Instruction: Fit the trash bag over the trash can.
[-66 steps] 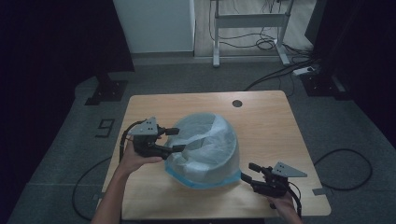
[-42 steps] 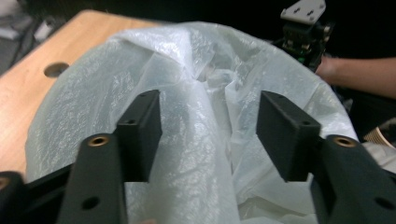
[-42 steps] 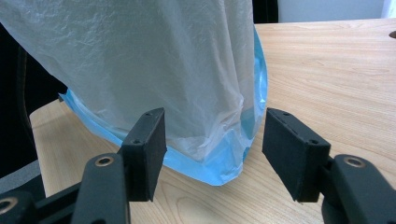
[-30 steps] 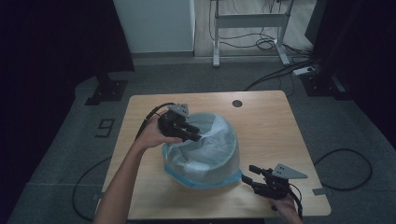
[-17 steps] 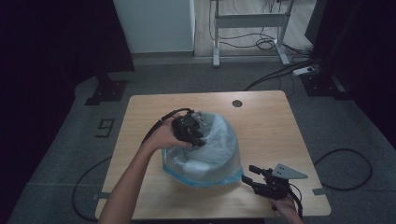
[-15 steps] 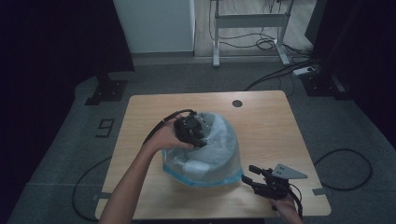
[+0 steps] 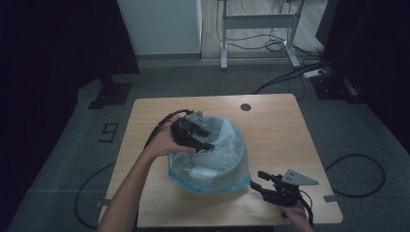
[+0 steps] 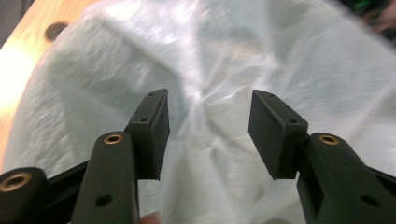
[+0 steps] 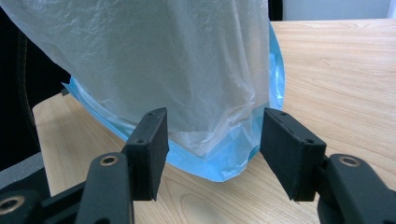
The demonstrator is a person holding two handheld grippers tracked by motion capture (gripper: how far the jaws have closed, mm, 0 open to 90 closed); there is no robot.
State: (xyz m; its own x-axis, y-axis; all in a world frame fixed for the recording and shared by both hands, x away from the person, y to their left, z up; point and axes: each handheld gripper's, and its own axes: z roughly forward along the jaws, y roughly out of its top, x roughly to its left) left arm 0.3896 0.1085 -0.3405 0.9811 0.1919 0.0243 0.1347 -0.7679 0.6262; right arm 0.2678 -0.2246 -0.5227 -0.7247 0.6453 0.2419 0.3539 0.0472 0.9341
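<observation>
A translucent white plastic bag (image 7: 220, 154) with a blue hem (image 9: 219, 161) stands domed in the middle of the wooden table (image 7: 285, 130). My left gripper (image 7: 207, 141) hovers over the bag's upper left. Its jaws have just been opening. In the left gripper view the left gripper (image 8: 208, 119) is open, with crinkled plastic (image 8: 224, 60) beyond the pads and nothing pinched. My right gripper (image 7: 256, 180) lies low at the bag's near right corner. The right gripper (image 9: 212, 135) is open there, with the hem just ahead of its pads and untouched.
A round hole (image 7: 245, 107) sits in the table's far edge. The right hand is close to the near right table edge (image 7: 333, 212). Cables (image 7: 358, 174) trail on the grey floor around the table, and a desk frame (image 7: 261, 21) stands behind.
The left hand swung from the bag's left side up over its top, then drew back a little. The bag's top now sags more openly. The right gripper stayed put.
</observation>
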